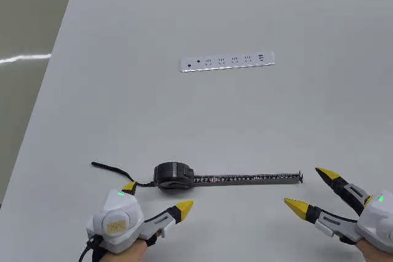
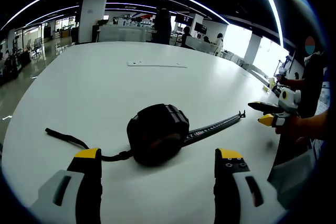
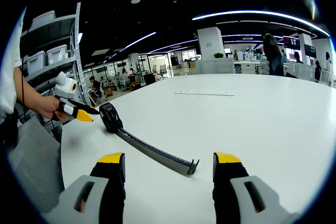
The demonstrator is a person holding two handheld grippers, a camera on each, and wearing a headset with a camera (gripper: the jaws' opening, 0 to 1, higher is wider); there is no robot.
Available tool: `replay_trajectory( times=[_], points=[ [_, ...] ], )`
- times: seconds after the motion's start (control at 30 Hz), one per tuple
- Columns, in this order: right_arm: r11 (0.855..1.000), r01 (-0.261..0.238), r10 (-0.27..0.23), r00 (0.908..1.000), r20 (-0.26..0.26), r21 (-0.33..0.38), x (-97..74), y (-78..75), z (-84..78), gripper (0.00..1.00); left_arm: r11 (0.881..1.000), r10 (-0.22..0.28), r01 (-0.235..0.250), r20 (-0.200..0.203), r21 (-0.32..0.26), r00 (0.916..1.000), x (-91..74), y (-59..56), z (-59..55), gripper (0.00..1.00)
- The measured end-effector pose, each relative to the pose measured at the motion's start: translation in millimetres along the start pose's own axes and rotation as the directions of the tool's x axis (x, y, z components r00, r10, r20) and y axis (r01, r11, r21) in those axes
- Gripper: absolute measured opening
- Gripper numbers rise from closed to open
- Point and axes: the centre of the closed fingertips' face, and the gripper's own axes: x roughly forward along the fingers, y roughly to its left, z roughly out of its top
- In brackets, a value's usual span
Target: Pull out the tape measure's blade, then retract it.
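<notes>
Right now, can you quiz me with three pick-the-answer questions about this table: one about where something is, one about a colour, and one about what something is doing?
1. Where does the power strip lie?
A) Farther across the table than the tape measure
B) On top of the tape measure
C) Between a gripper's jaws

2. What colour are the tips of the left hand-held gripper and the right hand-held gripper?
A) Red
B) Yellow
C) Blue

3. How is the tape measure's blade?
A) Wound fully in
B) Pulled out, flat on the table
C) Sticking straight up

Answers:
1 A, since the head view shows the strip beyond the tape measure.
2 B, since both pairs of tips are yellow.
3 B, since the blade stretches along the table.
</notes>
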Motion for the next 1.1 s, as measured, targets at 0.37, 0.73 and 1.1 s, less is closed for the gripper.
replay_trajectory(
  times=[0.37, 0.73, 1.1],
  points=[
    [1.000, -0.015, 0.015, 0.9999, -0.008, -0.007, 4.4, -7.0, 0.5, 0.67, 0.997, 0.027, -0.028, -0.006, -0.065, 0.9996, 12.5, -6.1, 4.7, 0.88],
    [1.000, -0.028, 0.028, 0.9995, -0.014, -0.007, 8.5, -10.7, -1.7, 0.66, 0.991, 0.065, -0.067, -0.024, -0.113, 0.9976, 24.0, -4.8, 2.7, 0.89],
    [0.999, -0.043, 0.043, 0.9988, -0.024, -0.002, 11.7, -15.4, -5.3, 0.63, 0.983, 0.082, -0.088, -0.043, -0.158, 0.9957, 33.3, -7.4, 3.7, 0.89]
  ],
)
